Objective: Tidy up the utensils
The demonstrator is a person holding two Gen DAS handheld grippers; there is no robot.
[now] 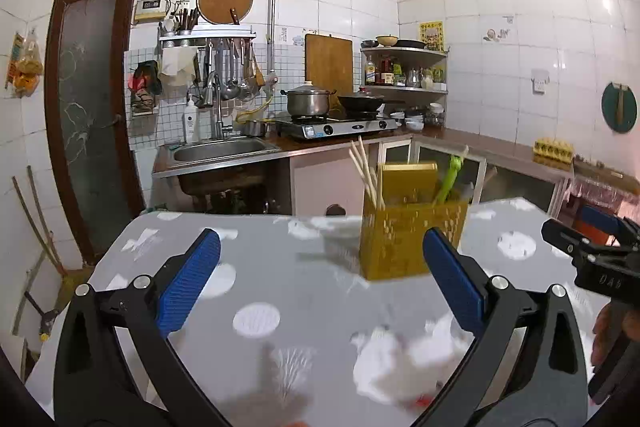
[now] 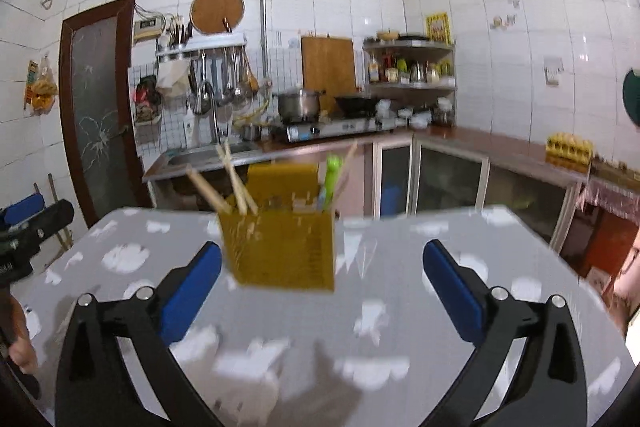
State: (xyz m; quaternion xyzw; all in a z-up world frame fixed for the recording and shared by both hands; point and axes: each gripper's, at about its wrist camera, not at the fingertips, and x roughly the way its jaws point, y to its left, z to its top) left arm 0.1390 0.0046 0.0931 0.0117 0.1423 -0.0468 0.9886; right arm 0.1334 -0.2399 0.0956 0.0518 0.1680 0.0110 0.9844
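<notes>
A yellow perforated utensil holder (image 1: 412, 235) stands upright on the grey patterned table (image 1: 280, 267). It holds wooden chopsticks (image 1: 366, 175) on its left side and a green utensil (image 1: 450, 179) on its right. My left gripper (image 1: 320, 275) is open and empty, a little short of the holder, which lies ahead to the right. In the right wrist view the holder (image 2: 280, 247) stands ahead to the left, with chopsticks (image 2: 232, 183) and the green utensil (image 2: 330, 183). My right gripper (image 2: 322, 279) is open and empty. The right gripper also shows in the left wrist view (image 1: 592, 255).
A kitchen counter (image 1: 500, 147) with a sink (image 1: 224, 151), a stove (image 1: 336, 125) with a pot and a wok, and shelves runs behind the table. A door (image 1: 92, 115) is at the left. The table edge (image 2: 560, 255) falls off at the right.
</notes>
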